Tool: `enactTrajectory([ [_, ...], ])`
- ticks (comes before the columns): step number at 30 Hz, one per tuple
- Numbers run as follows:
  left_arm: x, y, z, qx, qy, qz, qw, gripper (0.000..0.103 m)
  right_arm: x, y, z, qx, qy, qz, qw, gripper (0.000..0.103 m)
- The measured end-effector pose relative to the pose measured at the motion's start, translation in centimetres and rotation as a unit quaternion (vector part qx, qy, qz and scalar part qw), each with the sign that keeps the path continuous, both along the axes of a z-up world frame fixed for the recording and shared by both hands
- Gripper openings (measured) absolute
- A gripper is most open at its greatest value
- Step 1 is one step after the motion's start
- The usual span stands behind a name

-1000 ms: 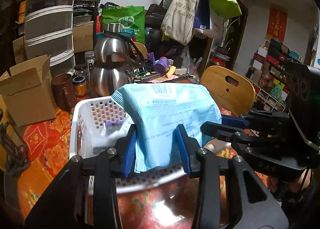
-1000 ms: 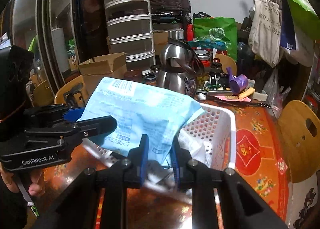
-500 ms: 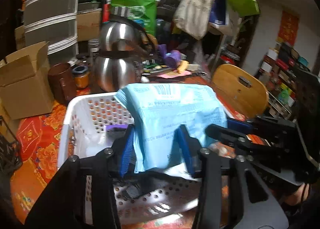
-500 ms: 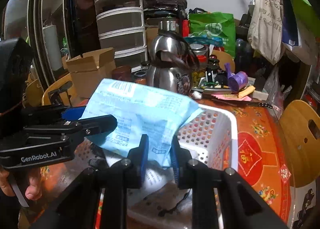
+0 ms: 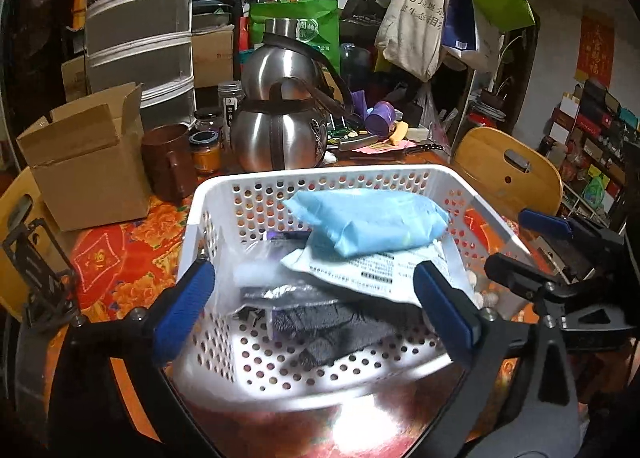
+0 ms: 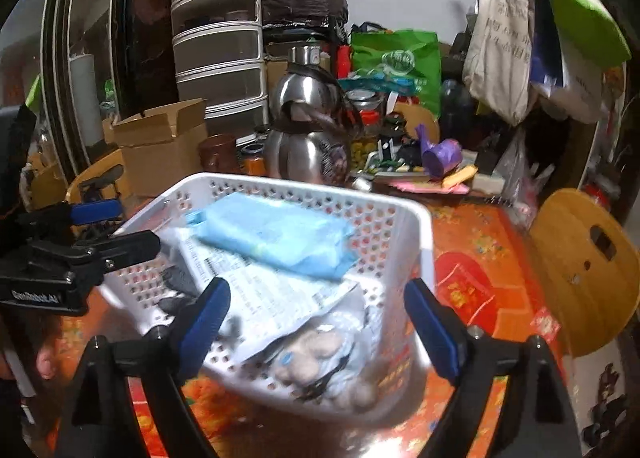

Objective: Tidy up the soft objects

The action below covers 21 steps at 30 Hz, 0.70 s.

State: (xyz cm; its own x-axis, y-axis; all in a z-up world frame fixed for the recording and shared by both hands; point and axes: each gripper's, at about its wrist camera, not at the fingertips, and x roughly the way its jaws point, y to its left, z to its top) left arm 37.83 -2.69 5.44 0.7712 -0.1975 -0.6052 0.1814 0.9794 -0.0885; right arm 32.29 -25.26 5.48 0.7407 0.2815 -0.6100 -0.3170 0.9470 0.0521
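Release step of the sorting task. The light-blue soft pack [image 5: 370, 224] lies inside the white perforated basket [image 5: 332, 174], resting on a white printed pouch [image 5: 372, 272] and over a dark fabric item [image 5: 340, 328]; a clear bag of pale round pieces [image 6: 316, 356] occupies the corner nearest the right tool. The left tool [image 5: 316, 304] hovers at the basket's near rim with its blue pads spread wide and nothing between them. The right tool [image 6: 316, 322] likewise stands wide and empty at the adjacent side. The basket sits on the red floral surface [image 5: 120, 254], in front of a steel kettle [image 5: 280, 138] and a cardboard box [image 5: 86, 162]. Judged from this layout, the pack's placement is complete; the next move calls for drawing both tools clear of the rim without snagging it, then finding any remaining soft item, none of which is evident outside the basket here.
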Motion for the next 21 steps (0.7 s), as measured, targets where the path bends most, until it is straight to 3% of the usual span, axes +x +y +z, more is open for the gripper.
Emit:
enactTrajectory([
  [4,-2.7,0.5,0.4,0.007,-0.007,0.008,0.9999,0.103,-2.2,0.1,0.1,0.007,0.008,0.013,1.000,0.093],
  [10,-9.1,2.8,1.8,0.015,-0.029,0.037,0.9988,0.103,-8.6,-0.4,1.7,0.002,-0.017,-0.002,1.000,0.094],
  [17,-19.4,4.3,2.6,0.037,-0.027,0.062,0.9970,0.103,-17.1,-0.9,1.7,-0.031,-0.020,-0.045,0.998,0.096],
  [21,-25.4,3.1,3.3,0.037,-0.035,0.048,0.9975,0.103,-22.2,-0.9,1.9,-0.001,-0.013,-0.041,0.999,0.096],
])
